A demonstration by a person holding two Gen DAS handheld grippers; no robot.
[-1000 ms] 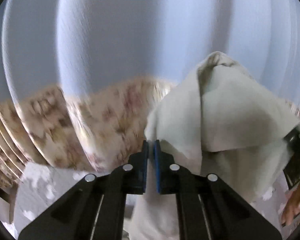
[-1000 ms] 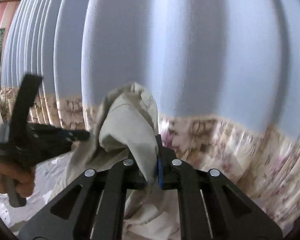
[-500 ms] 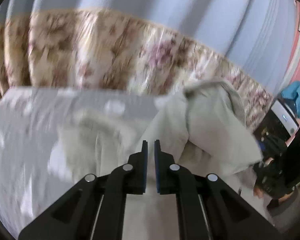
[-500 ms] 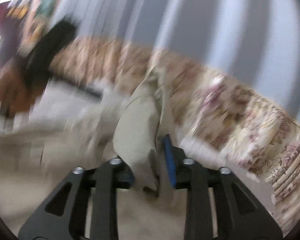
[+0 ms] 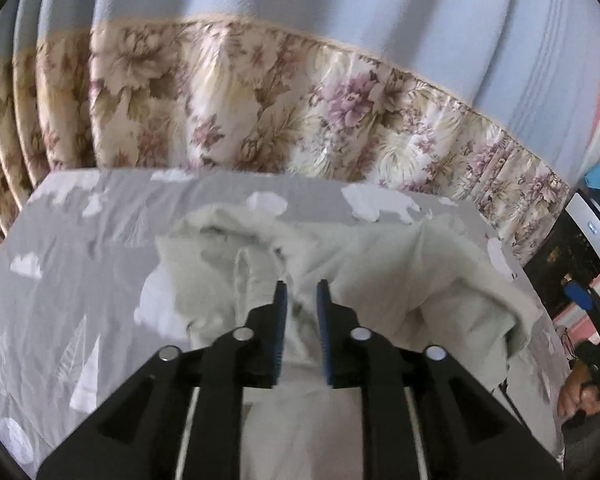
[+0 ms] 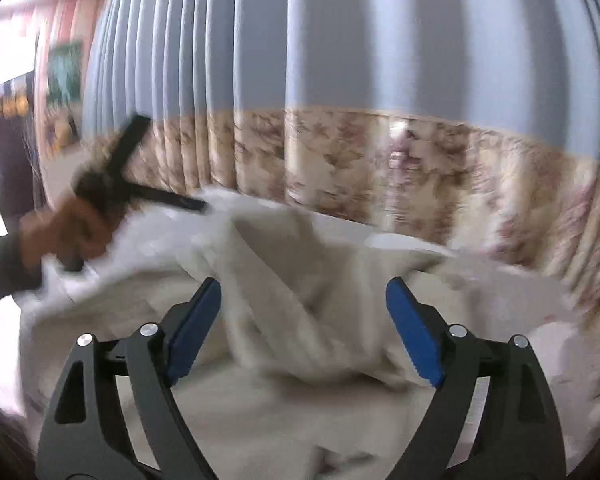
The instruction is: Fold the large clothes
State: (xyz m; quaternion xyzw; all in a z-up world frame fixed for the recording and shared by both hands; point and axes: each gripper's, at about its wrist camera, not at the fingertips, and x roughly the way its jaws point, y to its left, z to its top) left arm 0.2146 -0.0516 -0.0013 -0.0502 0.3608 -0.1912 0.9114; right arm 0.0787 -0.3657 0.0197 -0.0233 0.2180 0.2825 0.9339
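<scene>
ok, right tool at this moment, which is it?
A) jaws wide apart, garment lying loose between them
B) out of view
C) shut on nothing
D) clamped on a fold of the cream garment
A: in the right wrist view the right tool has its blue pads spread wide, just opened, with the cream garment slack on the bed between them, neither pad pressing it.

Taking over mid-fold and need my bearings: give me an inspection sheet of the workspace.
Surface: grey sheet with white cloud print, bare around the job's thing.
Job's things: cream garment, rumpled in a heap, not yet flat.
Clutter: nothing seen on the surface.
Grippers: left gripper jaws narrowly apart and just opening, cloth in the gap; right gripper wide open, just opened, over loose cloth.
Cables: nothing seen.
Surroundings: blue curtain with floral hem behind; dark cabinet at the left view's right edge.
</scene>
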